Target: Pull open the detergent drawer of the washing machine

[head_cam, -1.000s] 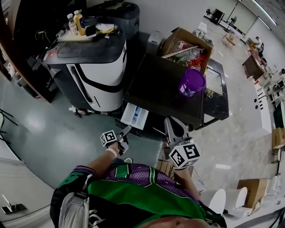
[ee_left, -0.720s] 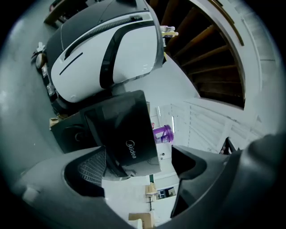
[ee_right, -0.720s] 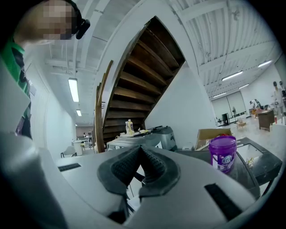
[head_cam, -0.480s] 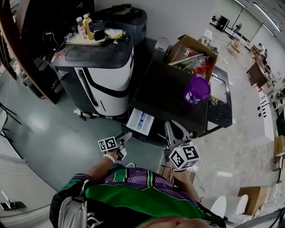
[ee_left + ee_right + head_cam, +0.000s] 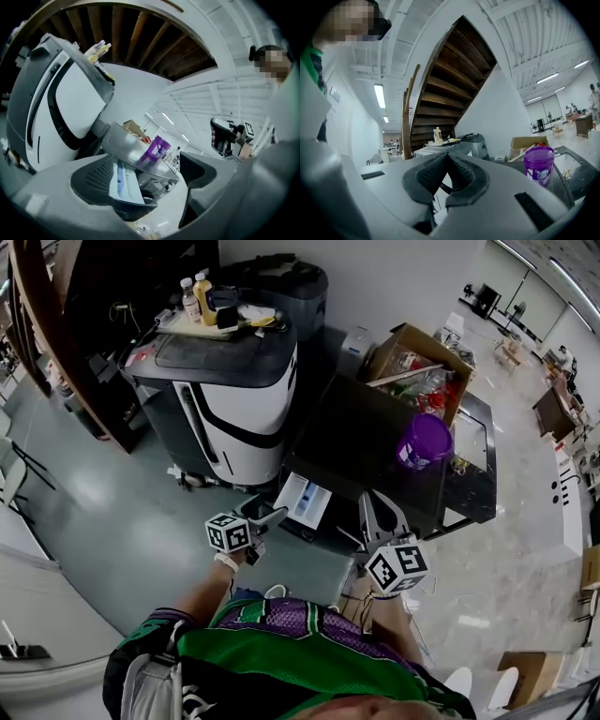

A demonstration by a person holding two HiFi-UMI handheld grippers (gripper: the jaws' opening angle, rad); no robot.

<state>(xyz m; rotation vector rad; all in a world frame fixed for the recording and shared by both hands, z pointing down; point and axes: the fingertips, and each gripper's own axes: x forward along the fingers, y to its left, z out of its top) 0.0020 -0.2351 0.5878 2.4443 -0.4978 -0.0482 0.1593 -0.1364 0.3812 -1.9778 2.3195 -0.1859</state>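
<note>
Washing machine: dark cabinet with a flat black top, standing at the centre of a grey, glossy floor.

Detergent drawer: pulled out from the machine's near left face. Its white tray with a blue compartment is exposed.

Left gripper: jaws spread wide, nothing clamped. Its tip is just beside the drawer's near left corner. In the left gripper view the tray shows through the gap between the jaws; contact cannot be confirmed.

Right gripper: jaws closed, ribbed pads meeting at the tips, nothing between them. It is near the machine's near edge, right of the drawer.

On the machine top, right side: a purple jar, upright. Beyond it: an open cardboard box filled with mixed items.

Left of the washing machine: a white-and-black appliance carrying bottles and a tray on its top.

Room: a wooden staircase rises at far left, under a white ribbed ceiling with strip lights. The hall extends to the far right over pale floor.
</note>
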